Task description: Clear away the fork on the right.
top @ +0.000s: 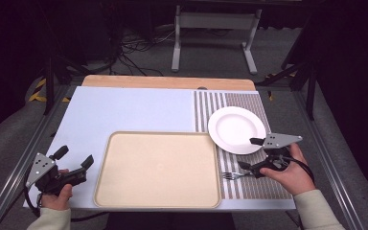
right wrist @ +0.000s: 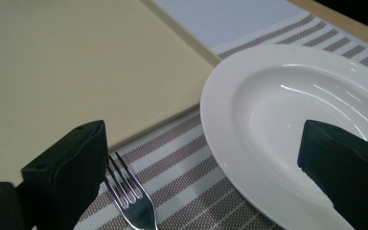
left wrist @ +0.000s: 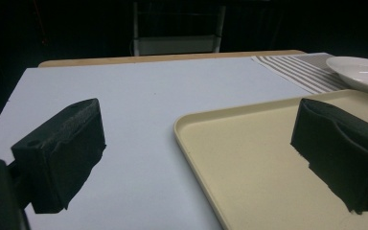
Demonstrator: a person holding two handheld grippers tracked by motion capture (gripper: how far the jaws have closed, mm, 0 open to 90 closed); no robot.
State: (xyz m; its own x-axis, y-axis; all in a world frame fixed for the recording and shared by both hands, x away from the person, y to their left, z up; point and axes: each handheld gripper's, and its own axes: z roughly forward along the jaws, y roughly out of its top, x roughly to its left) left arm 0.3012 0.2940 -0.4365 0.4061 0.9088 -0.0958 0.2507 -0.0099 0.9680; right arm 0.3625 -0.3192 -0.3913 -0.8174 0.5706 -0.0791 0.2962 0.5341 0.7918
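The fork (top: 231,175) is a shiny metal one, lying flat on the striped placemat (top: 254,189), just in front of the white plate (top: 236,129) on the person's side. Its tines (right wrist: 124,188) point away from the plate's near rim toward the beige tray (top: 157,168), and their tips stop just short of the tray's right edge. In the right gripper view four slim tines show, slightly curved and bright with reflections, resting on the mat's brown and white bands. The handle runs back under the right gripper (top: 252,154) and is hidden there. The fork lies apart from the plate, not touching its rim.
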